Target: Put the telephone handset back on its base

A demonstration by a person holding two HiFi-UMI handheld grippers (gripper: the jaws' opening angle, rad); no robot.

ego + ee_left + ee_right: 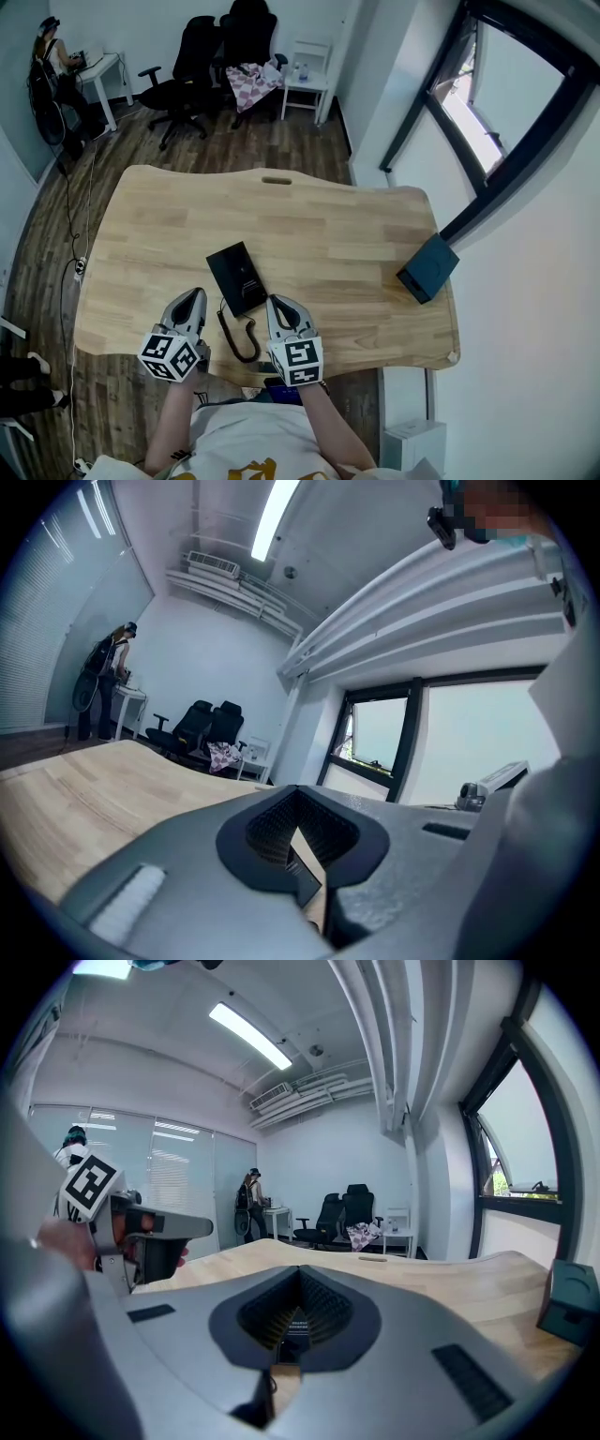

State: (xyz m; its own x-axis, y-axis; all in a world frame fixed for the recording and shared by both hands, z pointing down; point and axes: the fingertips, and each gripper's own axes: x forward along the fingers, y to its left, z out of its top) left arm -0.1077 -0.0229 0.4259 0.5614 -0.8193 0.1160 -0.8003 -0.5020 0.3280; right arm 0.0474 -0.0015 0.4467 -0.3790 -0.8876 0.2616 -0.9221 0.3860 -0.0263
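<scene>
Two tools shut, empty: left gripper (193, 296), right gripper (277, 303). Black telephone (239, 275) on desk (328, 220) just ahead, btw them; handset vs base not separable from here. Risk: coiled cord (240, 340) near right jaws snags, drags telephone.

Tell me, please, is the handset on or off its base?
On, apparently: the phone reads as one black block with its cord curling away, and no loose handset lies on the table.

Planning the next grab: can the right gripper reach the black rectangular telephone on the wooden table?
Probably yes: the black rectangular telephone lies close beside the right gripper, with nothing between them.
</scene>
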